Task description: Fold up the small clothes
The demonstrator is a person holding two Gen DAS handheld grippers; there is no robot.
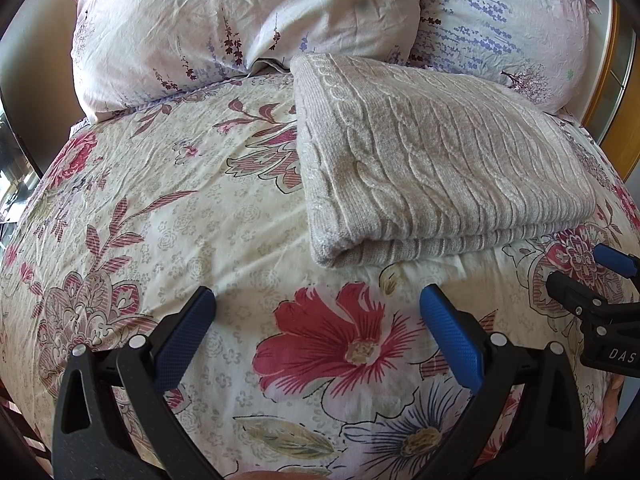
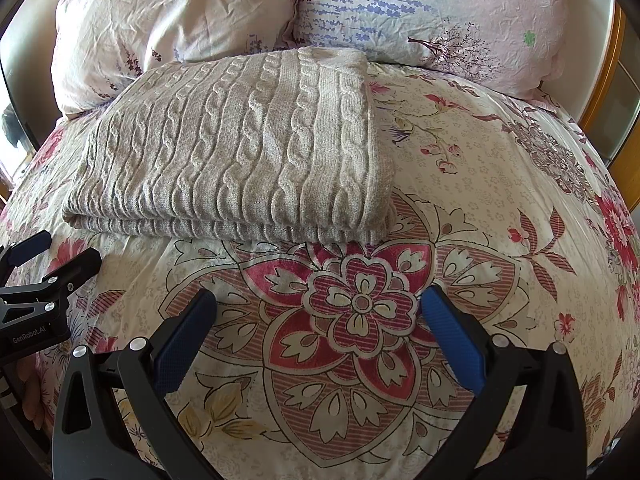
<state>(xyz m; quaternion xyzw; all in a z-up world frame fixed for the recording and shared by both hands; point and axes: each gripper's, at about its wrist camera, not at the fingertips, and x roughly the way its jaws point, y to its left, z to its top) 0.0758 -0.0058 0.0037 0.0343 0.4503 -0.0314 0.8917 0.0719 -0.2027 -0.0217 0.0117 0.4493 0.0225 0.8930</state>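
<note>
1. Plainly, the grey knitted sweater (image 1: 432, 160) lies folded on the bed (image 1: 168, 208), toward the head edge, its far side touching the two pillows (image 1: 240, 28).
2. Both tools hover over bare bedcover on the near side of the sweater, clear of it. The left tool (image 1: 318, 304) is spread wide with nothing between its blue pads; the right tool (image 2: 318, 304) is likewise released and empty.
3. The relation that matters: the sweater sits straight ahead of both tools, ahead and to the right of the left one, ahead and to the left of the right one, so it lies between them.
4. Its long axis looks to run across the bed, side to side, with the layered near edge (image 2: 224, 228) facing the tools.
5. Neither tool is clearly nearer. The left one faces the rounded near-left corner (image 1: 328, 252), the right one the near-right corner (image 2: 380, 228).
6. My judgement: the fold looks nearly or fully done. Any further fold would call for each tool to go forward to its own corner.
</note>
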